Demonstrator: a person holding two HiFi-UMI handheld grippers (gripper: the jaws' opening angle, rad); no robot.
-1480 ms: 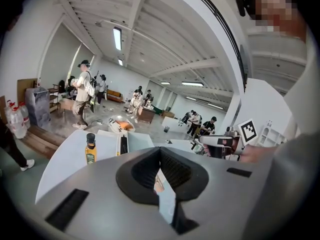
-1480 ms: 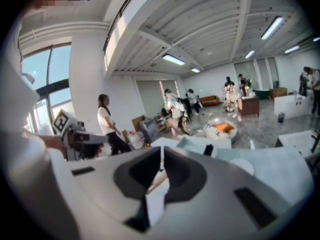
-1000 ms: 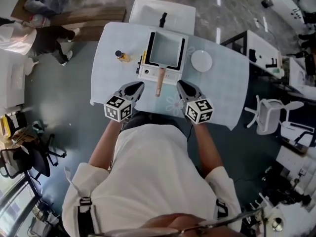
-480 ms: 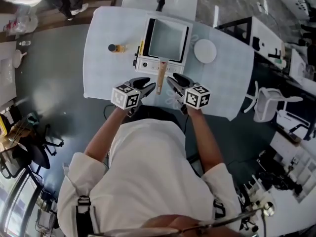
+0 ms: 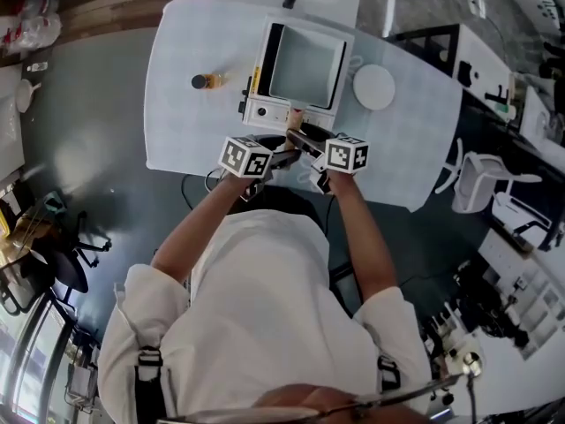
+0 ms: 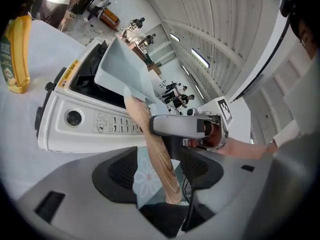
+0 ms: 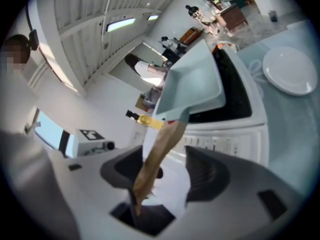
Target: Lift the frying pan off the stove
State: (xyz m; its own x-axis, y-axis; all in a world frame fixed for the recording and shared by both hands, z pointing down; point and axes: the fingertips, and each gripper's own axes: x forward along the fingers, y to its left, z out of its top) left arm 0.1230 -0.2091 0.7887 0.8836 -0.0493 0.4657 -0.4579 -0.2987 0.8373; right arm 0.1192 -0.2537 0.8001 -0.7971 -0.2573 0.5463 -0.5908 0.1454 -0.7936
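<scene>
**Tabletop (image 5: 177,104): both tongs opening on the wooden handle (image 6: 145,129)**

The frying pan (image 5: 305,64) sits on the stove (image 5: 265,113). The left tongs (image 6: 161,170) and right tongs (image 7: 167,174) are opening wide. The handle lies between both pairs, seemingly loose, though the right view is blurry.

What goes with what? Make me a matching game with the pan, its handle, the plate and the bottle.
Things:
1. frying pan
2. pan handle
3. plate
4. bottle

Clues:
A. yellow, left of the stove
B. brown wood
C. white and round, right of the stove
D. pale blue, sitting on the stove

Pairs: 1-D, 2-B, 3-C, 4-A
</scene>
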